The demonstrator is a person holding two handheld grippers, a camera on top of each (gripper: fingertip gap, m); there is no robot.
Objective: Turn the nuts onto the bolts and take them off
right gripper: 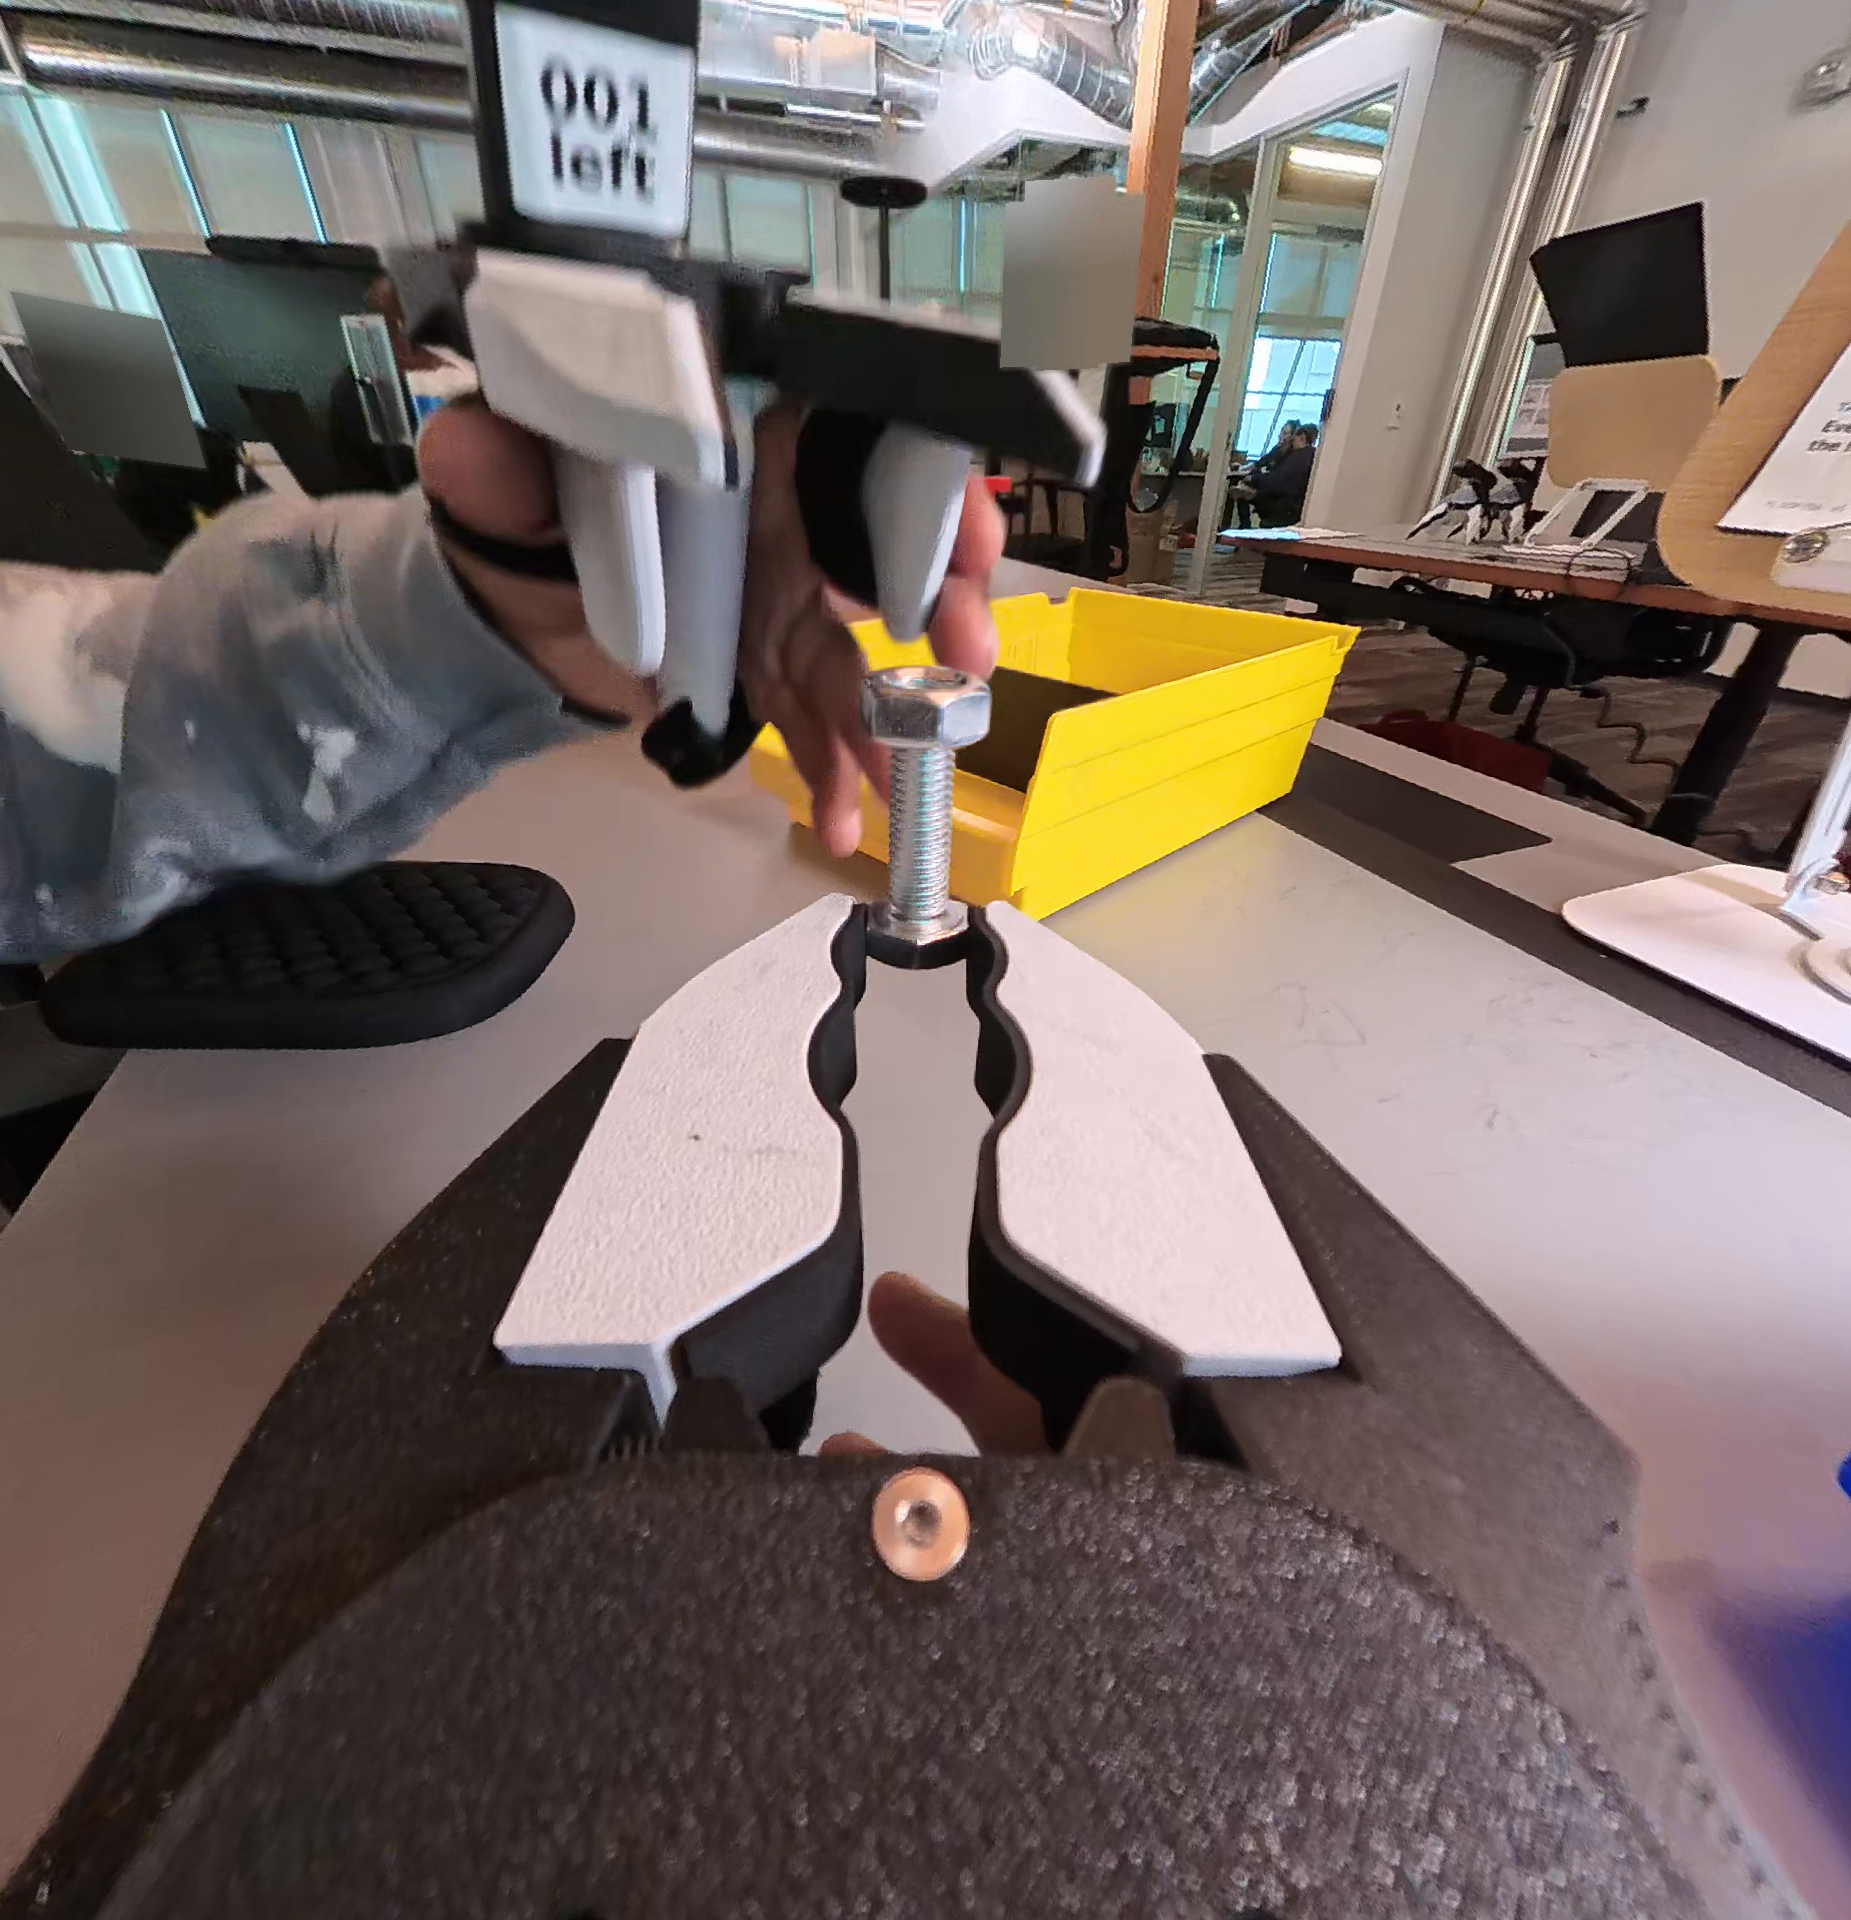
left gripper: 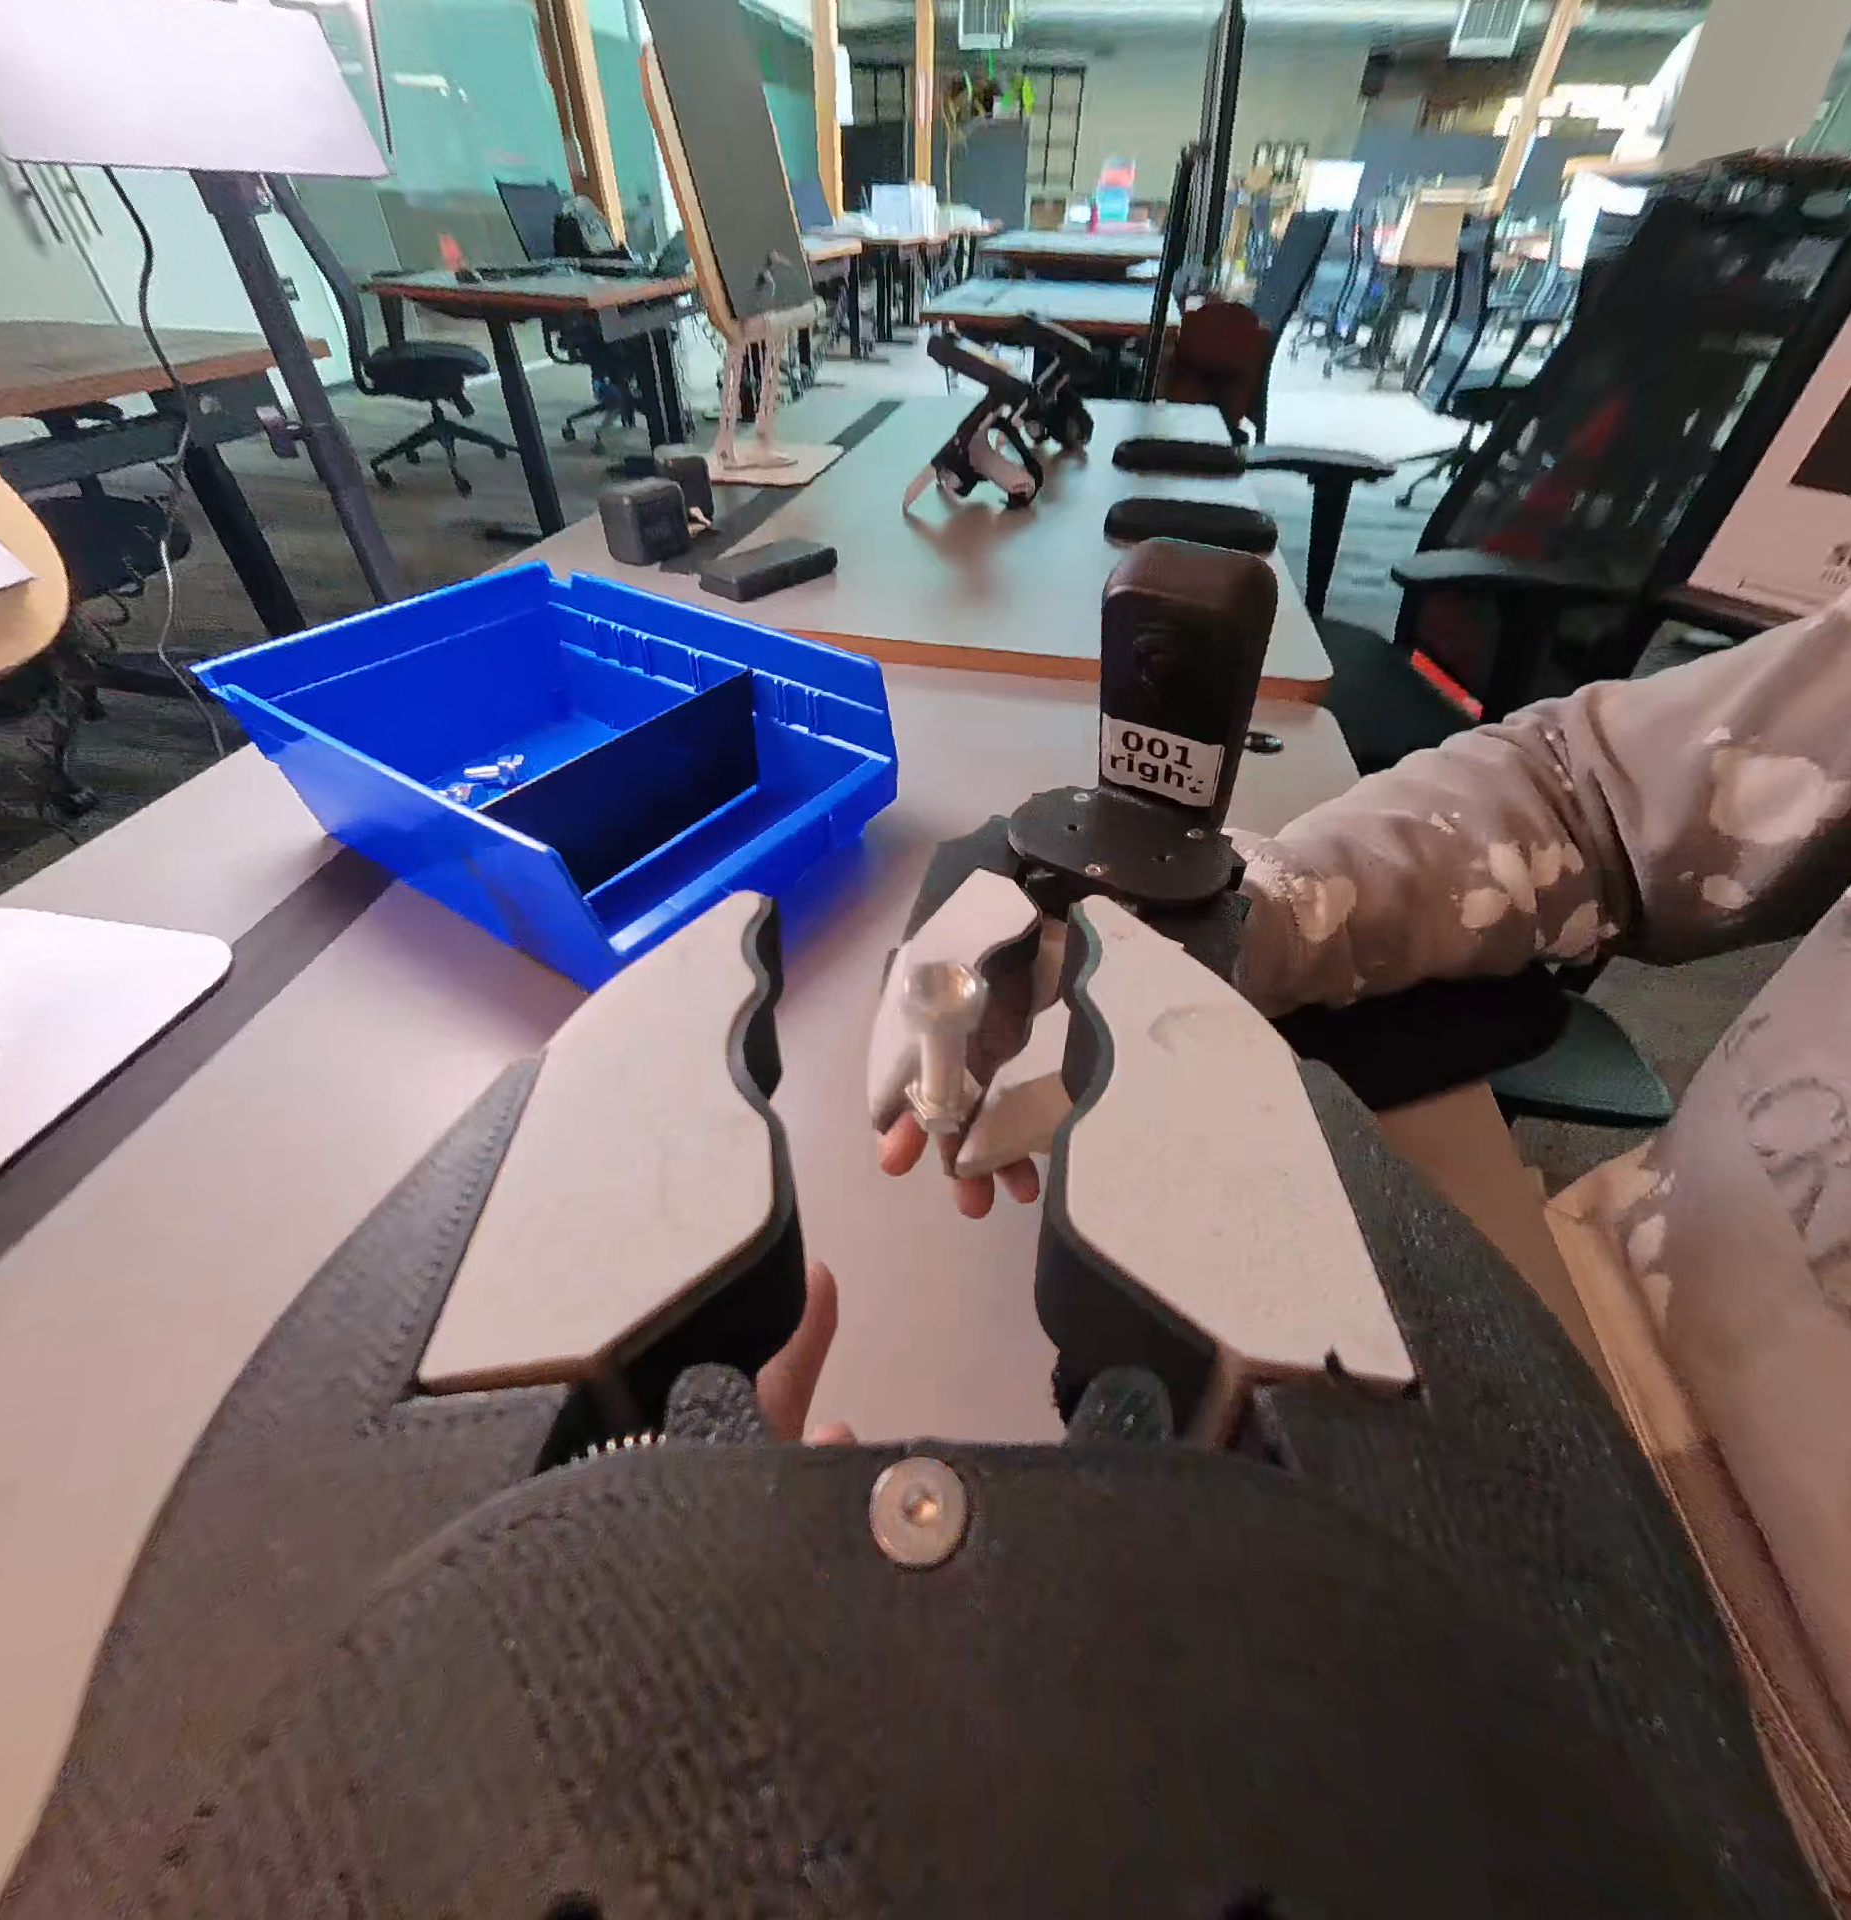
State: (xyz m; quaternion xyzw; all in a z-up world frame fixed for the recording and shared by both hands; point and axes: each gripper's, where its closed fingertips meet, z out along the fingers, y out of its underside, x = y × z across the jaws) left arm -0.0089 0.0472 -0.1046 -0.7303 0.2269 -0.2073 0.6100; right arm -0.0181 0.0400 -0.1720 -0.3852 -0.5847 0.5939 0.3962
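Right wrist view: bolt (right gripper: 923, 821) between tool (right gripper: 916, 920) tips.

Upright silver bolt (right gripper: 919, 821), hex nut (right gripper: 923, 708) atop its threads

Shiny threaded metal bolt (right gripper: 922, 821) with bright metal nut (right gripper: 925, 707), glossy blue plastic bin (left gripper: 547, 748), glossy yellow plastic bin (right gripper: 1139, 748), smooth matt grey tabltop (right gripper: 1368, 1039), rough black printed gripper bodies

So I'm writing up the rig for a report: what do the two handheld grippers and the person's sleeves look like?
Both the left gripper and the right gripper have a coarse black printed body, one round metal screw, and two flat pale grey fingers with wavy black inner pads. Each carries a dark upright block with a white printed sticker. The sleeves are pale grey, mottled with white blotches.
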